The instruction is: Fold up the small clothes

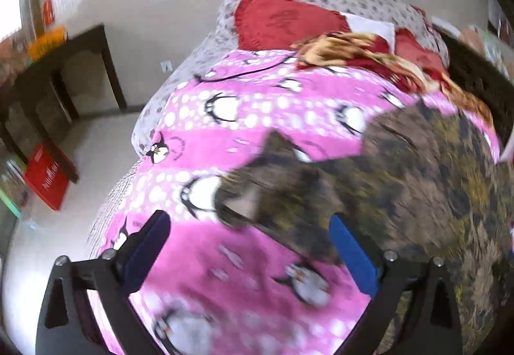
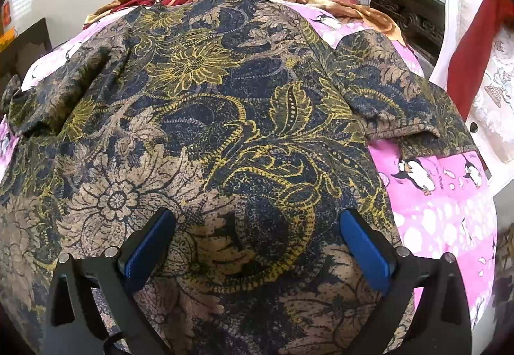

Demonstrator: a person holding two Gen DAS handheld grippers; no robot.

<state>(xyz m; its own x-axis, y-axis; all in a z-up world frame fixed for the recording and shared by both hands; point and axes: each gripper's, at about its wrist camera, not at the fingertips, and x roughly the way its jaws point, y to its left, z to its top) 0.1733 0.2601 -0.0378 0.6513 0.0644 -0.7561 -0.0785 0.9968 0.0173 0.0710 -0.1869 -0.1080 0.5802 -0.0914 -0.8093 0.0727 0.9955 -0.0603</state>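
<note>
A dark floral shirt (image 2: 225,117) in navy, tan and yellow lies spread flat on a pink penguin blanket (image 2: 443,213), with a short sleeve (image 2: 404,104) out to the right. My right gripper (image 2: 257,245) is open and empty, just above the shirt's lower part. In the left wrist view the same shirt (image 1: 401,181) lies at the right, its left sleeve (image 1: 257,191) pointing left over the blanket (image 1: 225,245). My left gripper (image 1: 250,245) is open and empty above the blanket, by that sleeve. The left view is blurred.
Red cushions (image 1: 279,20) and a red-gold cloth (image 1: 369,59) lie at the bed's head. A dark wooden table (image 1: 64,78) and a red box (image 1: 45,178) stand on the floor to the left. A white chair (image 2: 482,72) with a red cloth stands right of the bed.
</note>
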